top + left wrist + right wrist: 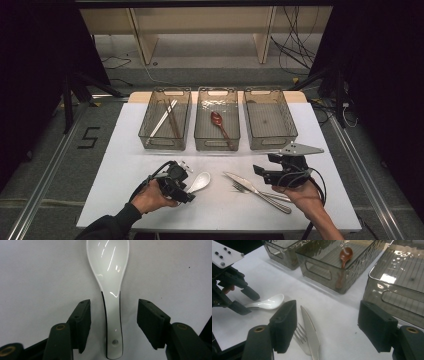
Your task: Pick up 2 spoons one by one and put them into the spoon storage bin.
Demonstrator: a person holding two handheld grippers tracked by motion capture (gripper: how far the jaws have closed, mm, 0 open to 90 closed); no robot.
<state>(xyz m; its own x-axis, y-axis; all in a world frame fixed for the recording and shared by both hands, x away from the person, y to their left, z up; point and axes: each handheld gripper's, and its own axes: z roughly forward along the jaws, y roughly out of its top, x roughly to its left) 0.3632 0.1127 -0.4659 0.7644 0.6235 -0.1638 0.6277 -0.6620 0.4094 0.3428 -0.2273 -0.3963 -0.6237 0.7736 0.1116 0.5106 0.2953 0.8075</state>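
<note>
left gripper [113,322] astride white spoon [110,290], white table [37,277]

This is a lab recording station, not a home. A white-topped table [125,200] stands on grey carpet between metal floor rails [45,175], with dark curtains [30,60] at 9 and 3 o'clock. Loose cables [295,45] trail at 1 o'clock, a taped numeral 5 [89,137] marks the floor at 9 o'clock, and a bare wooden bench frame [200,25] stands at 12 o'clock.

white spoon [110,285], red-brown spoon [217,120], black fingers [81,322]
</note>
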